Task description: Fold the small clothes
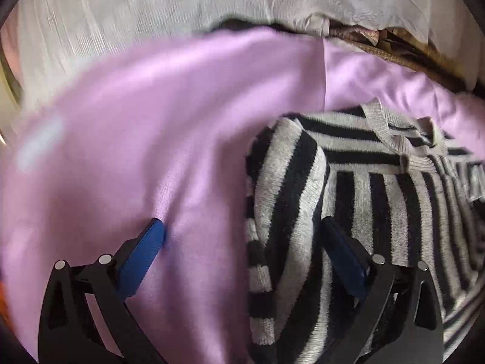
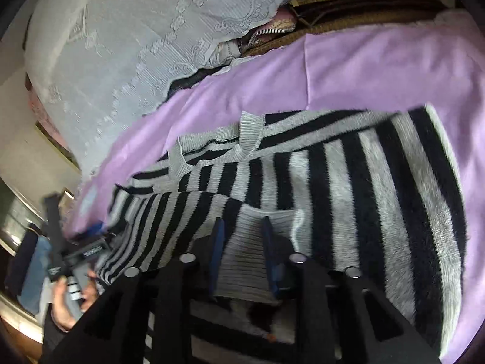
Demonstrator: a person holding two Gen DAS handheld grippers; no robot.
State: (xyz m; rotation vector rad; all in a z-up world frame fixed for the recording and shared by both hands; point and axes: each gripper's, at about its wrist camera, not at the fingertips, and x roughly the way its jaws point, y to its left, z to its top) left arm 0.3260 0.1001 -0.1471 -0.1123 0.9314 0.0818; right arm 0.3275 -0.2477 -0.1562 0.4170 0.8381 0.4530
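A black-and-grey striped knit sweater [image 1: 379, 194] lies on a lilac cloth [image 1: 136, 139]. In the left wrist view, my left gripper [image 1: 242, 233] is open wide, its blue pads [image 1: 145, 248] straddling the folded-over left edge of the sweater; one pad rests on the lilac cloth, the other against the stripes. In the right wrist view, the sweater [image 2: 333, 176] fills the middle. My right gripper [image 2: 242, 227] is shut on the sweater's grey ribbed cuff [image 2: 242, 261], lifting a striped sleeve slightly.
White lace fabric [image 2: 121, 45] lies beyond the lilac cloth [image 2: 379, 69], with brown woven material [image 2: 348, 9] at the back right. The person's hand holding the left gripper [image 2: 72, 288] shows at lower left of the right wrist view.
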